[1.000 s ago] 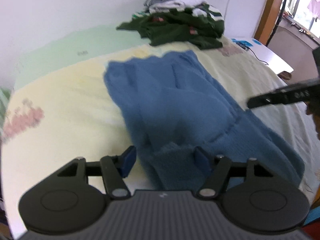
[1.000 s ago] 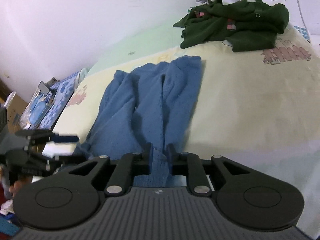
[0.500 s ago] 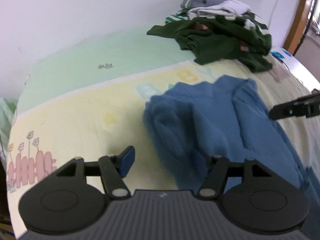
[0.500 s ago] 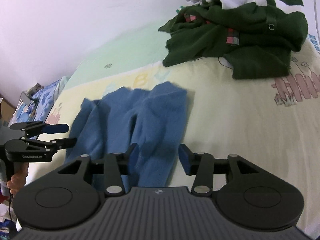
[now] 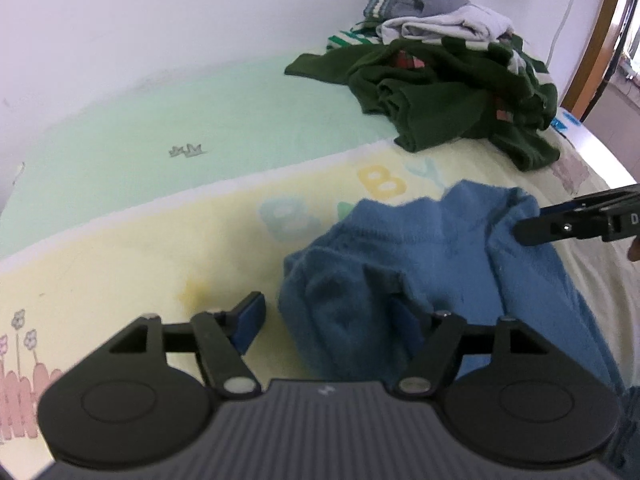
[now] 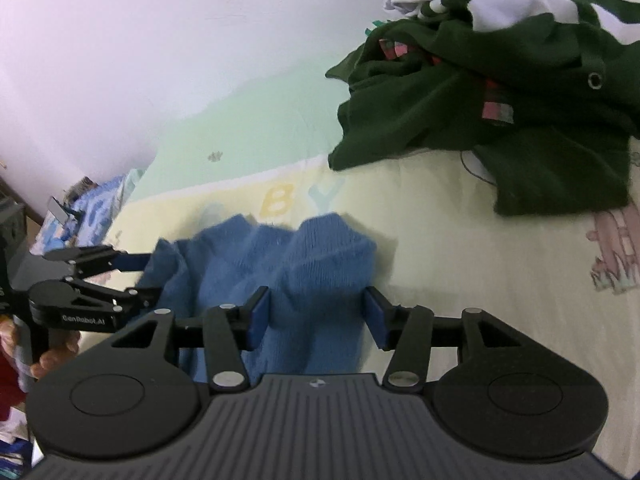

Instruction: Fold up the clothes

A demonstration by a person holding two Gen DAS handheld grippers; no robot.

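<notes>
A blue knit sweater (image 5: 424, 256) lies doubled over on the bed sheet (image 5: 160, 264). My left gripper (image 5: 326, 320) hovers low over its left edge with jaws opening. One pad (image 5: 250, 320) is over bare sheet and the other sits at the fabric, so nothing is pinched. In the right wrist view the sweater's (image 6: 320, 264) folded right end lies between the pads of my right gripper (image 6: 317, 316), whose jaws are opening and have let it go. Each gripper shows in the other's view: the right gripper (image 5: 532, 224) beside the sweater's far corner, the left gripper (image 6: 152, 276) at its left edge.
A heap of dark green clothes (image 5: 460, 108) topped with white and grey garments (image 5: 440, 24) sits at the far right of the bed, against the white wall (image 5: 160, 20). A wooden door frame (image 5: 596, 32) stands at the right. Blue patterned bedding (image 6: 80, 216) lies off the left side.
Both grippers moved toward the sweater's far end. The right jaws, shut on the blue fabric a second ago, have opened and released it. The sweater now lies shorter and doubled.
</notes>
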